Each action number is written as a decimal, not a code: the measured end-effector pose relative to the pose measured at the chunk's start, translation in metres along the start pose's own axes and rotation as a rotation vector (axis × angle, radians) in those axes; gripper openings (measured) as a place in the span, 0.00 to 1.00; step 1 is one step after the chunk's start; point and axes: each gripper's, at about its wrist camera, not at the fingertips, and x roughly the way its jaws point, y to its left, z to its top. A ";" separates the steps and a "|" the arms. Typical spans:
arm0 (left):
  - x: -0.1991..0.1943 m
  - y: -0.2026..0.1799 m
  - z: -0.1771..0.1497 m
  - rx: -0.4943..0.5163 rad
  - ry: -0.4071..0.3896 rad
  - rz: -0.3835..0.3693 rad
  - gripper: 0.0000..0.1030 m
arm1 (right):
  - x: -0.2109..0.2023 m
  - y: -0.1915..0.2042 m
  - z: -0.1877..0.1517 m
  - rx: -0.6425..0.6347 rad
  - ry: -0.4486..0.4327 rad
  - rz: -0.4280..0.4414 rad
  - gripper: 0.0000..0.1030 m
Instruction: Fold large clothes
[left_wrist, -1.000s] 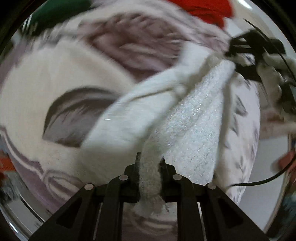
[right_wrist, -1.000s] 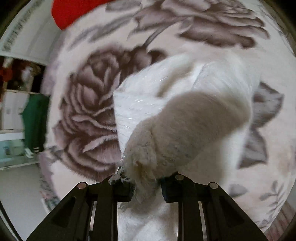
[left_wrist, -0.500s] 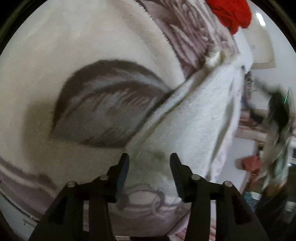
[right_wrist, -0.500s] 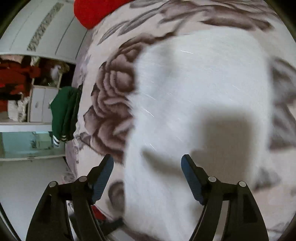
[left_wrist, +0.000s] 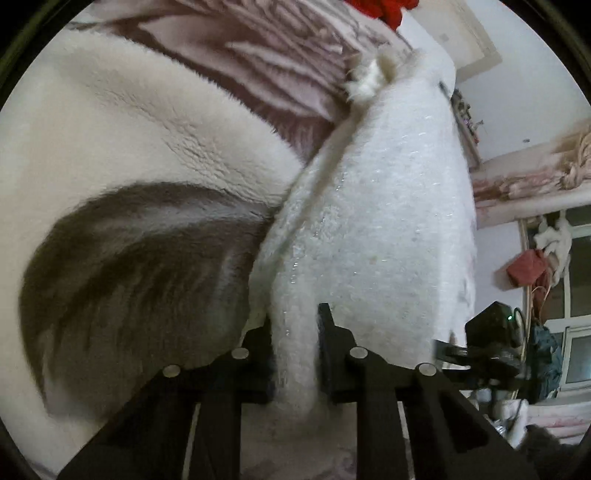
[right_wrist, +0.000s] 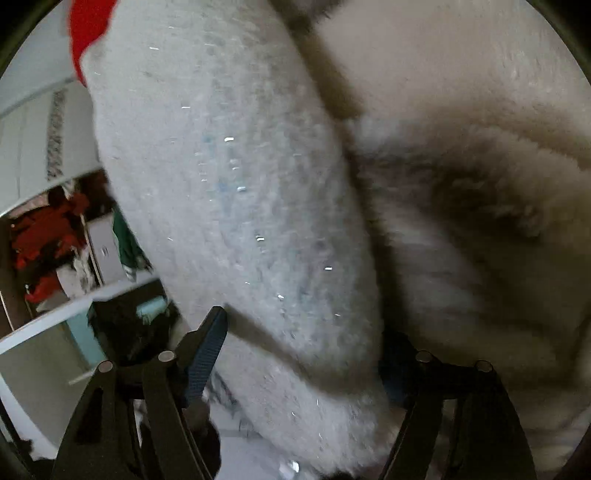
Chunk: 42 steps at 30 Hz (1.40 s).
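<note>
Between the left gripper (left_wrist: 294, 332) fingers there's a bunched edge of the white fuzzy garment (left_wrist: 373, 221), and they're pinched tight on it, so that side has a real hold. From that pinch the garment runs straight away from the camera as a long strip lying on the floral blanket (left_wrist: 122, 155), its far end curling up near the red cloth (left_wrist: 384, 9). So the long axis points right along the left fingers.

The right gripper (right_wrist: 301, 339) is a different story: fingers spread wide, with the garment's thick edge sitting in the gap but nothing squeezed. It's right there though, so I'd guess it only needs to shut on that edge before both ends get carried over for the fold. Left looks set, right isn't.
</note>
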 end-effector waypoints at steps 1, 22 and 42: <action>-0.009 -0.001 -0.004 -0.015 -0.018 -0.006 0.10 | 0.000 0.003 -0.004 0.000 -0.020 0.005 0.31; -0.072 0.007 -0.074 -0.215 0.120 0.000 0.26 | -0.090 -0.002 -0.043 -0.039 0.085 -0.254 0.48; 0.061 -0.130 0.170 0.264 -0.031 0.007 0.09 | -0.083 0.092 0.195 -0.044 -0.245 -0.108 0.65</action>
